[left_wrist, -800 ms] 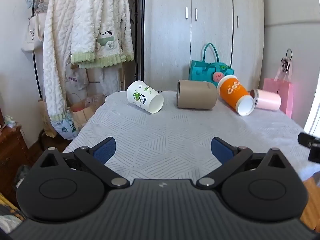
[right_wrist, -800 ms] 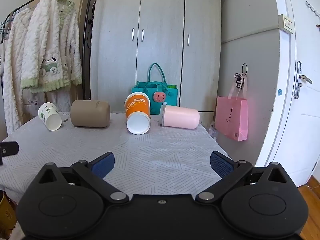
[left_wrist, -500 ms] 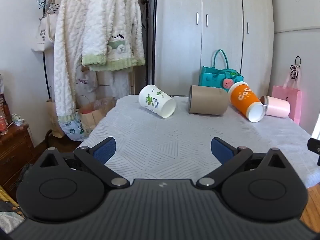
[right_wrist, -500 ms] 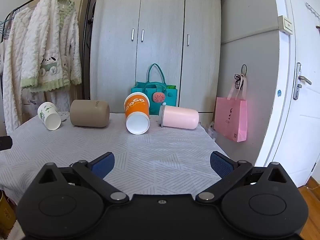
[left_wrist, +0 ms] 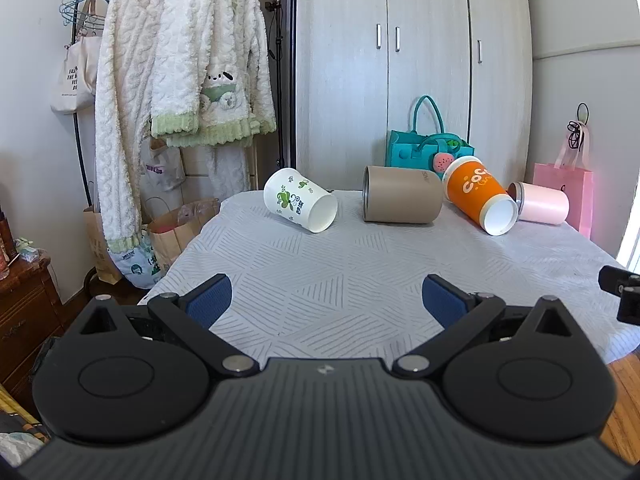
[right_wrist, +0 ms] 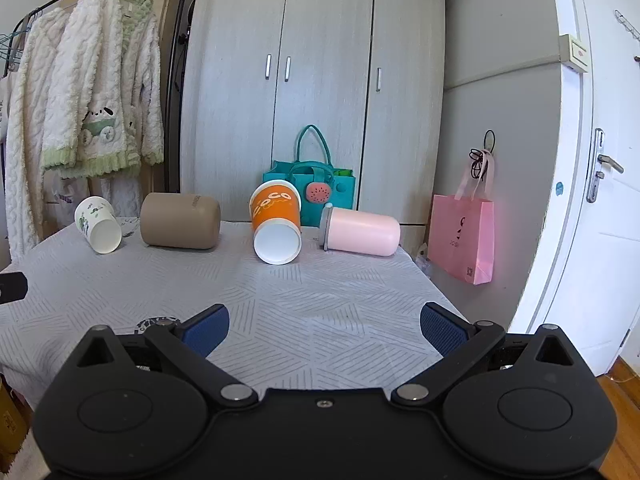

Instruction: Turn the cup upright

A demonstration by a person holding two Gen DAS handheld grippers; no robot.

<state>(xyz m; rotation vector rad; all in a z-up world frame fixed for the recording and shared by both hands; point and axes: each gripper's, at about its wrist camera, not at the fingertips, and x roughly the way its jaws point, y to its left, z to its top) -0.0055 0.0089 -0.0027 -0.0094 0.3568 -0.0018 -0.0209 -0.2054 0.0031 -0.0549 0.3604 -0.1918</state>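
White green-leaf cup [left_wrist: 301, 205]; tan cup [left_wrist: 401, 200]; orange cup [left_wrist: 480, 200]; pink cup [left_wrist: 541, 203].

bedroom corner, pretty lived-in

Fluffy white robes [left_wrist: 180, 92] hang on a rack beside the grey wardrobe [right_wrist: 320, 92]; teal tote [right_wrist: 310, 196] sits behind the table, pink gift bag [right_wrist: 466, 238] hangs by the door [right_wrist: 600, 184].

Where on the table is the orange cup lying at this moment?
In the right wrist view the orange cup lies on its side at the far edge of the table, between the brown cup and the pink cup, before the teal bag.
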